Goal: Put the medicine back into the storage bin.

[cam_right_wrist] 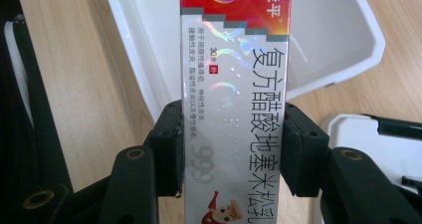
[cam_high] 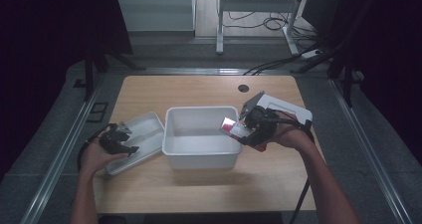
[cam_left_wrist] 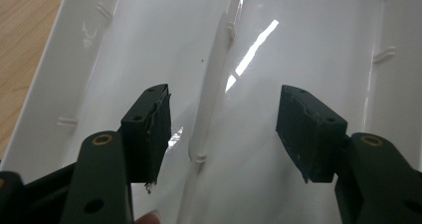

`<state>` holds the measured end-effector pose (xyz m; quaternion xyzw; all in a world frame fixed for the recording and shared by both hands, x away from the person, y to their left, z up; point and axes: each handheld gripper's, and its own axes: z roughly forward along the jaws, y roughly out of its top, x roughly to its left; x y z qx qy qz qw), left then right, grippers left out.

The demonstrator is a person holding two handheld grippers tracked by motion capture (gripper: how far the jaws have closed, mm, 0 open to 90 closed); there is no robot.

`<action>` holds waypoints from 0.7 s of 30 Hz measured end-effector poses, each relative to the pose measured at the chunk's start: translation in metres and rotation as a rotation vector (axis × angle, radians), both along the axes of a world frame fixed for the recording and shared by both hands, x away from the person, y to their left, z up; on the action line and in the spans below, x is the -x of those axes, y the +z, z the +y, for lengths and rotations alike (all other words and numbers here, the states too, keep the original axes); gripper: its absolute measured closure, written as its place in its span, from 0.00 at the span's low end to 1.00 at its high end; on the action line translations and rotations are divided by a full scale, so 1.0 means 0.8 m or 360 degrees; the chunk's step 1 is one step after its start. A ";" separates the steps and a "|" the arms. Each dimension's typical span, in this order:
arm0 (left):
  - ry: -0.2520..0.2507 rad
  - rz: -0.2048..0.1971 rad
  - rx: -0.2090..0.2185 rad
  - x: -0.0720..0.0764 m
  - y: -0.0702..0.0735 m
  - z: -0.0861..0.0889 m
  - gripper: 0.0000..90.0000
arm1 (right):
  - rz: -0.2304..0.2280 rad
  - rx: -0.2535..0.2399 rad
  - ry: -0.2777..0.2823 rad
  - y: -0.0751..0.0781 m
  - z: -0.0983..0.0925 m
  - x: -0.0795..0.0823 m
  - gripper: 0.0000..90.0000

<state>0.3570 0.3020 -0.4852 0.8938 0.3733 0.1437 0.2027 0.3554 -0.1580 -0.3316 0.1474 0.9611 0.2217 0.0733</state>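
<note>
Your forearms enter at the bottom edge of the high view. At lower left, your left gripper (cam_high: 118, 140) rests over the white lid (cam_high: 142, 129), which lies flat on the wooden table (cam_high: 199, 92) just beside the left wall of the white bin (cam_high: 201, 157). In the left gripper view, its jaws stand wide apart with nothing between them; the lid's glossy ribbed surface lies just beyond the pads (cam_left_wrist: 154, 129).

At right of centre in the high view, your right gripper (cam_high: 244, 129) holds a red-and-white carton (cam_high: 230, 126) at the bin's right rim, with the carton's free end reaching over the rim toward the interior. In the right gripper view, the jaws press both long sides of the carton (cam_right_wrist: 234, 84), gripping it near its lower end; the carton runs up the middle of the frame, and the bin's interior appears behind its upper part. A second white tray (cam_high: 283, 107) lies on the table beyond that hand, toward the right edge.

Step in hand, as judged: transfer of the carton into the bin. The bin interior appears bare.

Next move calls for the following:
1. Carry the carton fully past the rim.
2. Lower it toward the floor of the bin.
3. Spread the right jaws only once the carton is clear of the wall.

Keep the left gripper parked over the lid.
</note>
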 end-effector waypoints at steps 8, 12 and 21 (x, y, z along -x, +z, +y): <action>-0.0003 0.0007 0.0001 -0.001 -0.002 -0.001 0.43 | 0.0002 0.0001 0.0020 -0.004 0.009 -0.012 0.57; -0.0007 0.0008 0.0002 -0.001 -0.002 -0.001 0.43 | 0.0014 0.0008 0.0040 -0.004 0.015 -0.017 0.57; -0.0001 0.0012 0.0016 -0.002 -0.002 -0.001 0.43 | 0.0014 0.0032 0.0093 -0.001 0.035 -0.027 0.57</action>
